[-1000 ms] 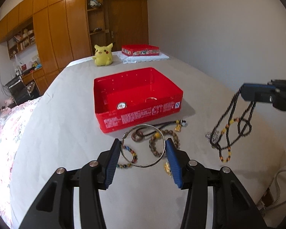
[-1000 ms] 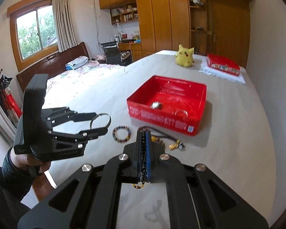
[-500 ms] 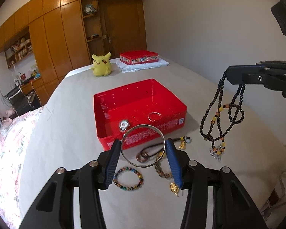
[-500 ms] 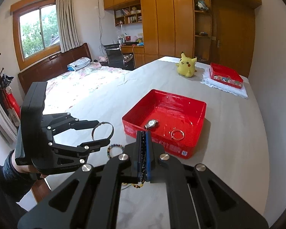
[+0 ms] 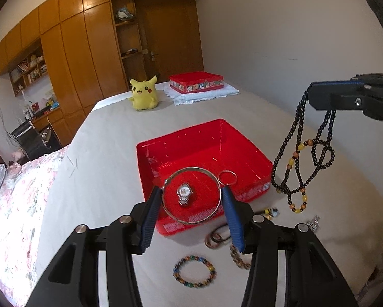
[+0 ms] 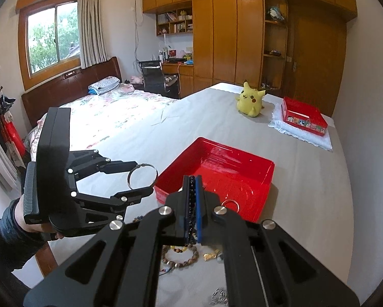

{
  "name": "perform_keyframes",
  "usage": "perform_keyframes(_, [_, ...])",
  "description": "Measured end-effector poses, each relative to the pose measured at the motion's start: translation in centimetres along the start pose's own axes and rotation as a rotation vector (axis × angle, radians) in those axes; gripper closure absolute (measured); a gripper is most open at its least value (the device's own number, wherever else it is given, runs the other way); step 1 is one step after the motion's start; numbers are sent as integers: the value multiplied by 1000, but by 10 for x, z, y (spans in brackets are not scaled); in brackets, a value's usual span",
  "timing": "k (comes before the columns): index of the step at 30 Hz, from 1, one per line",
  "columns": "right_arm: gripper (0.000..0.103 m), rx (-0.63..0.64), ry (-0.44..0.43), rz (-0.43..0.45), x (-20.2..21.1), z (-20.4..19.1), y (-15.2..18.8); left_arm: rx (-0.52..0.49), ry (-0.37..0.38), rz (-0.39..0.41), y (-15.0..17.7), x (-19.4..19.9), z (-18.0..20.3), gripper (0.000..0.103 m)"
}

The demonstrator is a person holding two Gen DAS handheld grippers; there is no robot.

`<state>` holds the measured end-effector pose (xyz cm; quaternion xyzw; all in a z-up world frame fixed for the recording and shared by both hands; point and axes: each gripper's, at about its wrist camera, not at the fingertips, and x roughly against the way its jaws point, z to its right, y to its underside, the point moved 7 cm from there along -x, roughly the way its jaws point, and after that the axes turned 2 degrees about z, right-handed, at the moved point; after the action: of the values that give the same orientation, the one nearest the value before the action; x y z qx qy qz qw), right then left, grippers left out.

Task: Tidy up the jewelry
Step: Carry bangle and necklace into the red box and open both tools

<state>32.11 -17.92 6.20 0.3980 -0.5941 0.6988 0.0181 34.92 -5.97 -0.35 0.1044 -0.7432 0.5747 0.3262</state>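
My left gripper is shut on a silver bangle and holds it above the near edge of the red tray. It also shows in the right wrist view. The tray holds a silver watch and a small ring. My right gripper is shut on a black bead necklace that hangs free to the right of the tray, above the bed. A multicolour bead bracelet, a brown bead bracelet and a dark cord pendant lie in front of the tray.
A yellow plush toy and a red tin on a white cloth stand at the far end of the bed. A small gold charm and a silver charm lie right of the tray. Wardrobes line the back wall.
Both grippers have risen and moved toward the red tray. The bangle now hangs over the tray's near edge. The necklace has lifted clear of the bed.
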Motion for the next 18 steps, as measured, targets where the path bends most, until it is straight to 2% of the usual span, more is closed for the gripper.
perform_keyframes(10, [101,-39,31,-37,-42,33,-16,12,17,-40,-17,-42,-16,54])
perform_keyframes(18, [101,-99,54,-108,-99,64,-13,17,48,-110,-24,-99,-16,54])
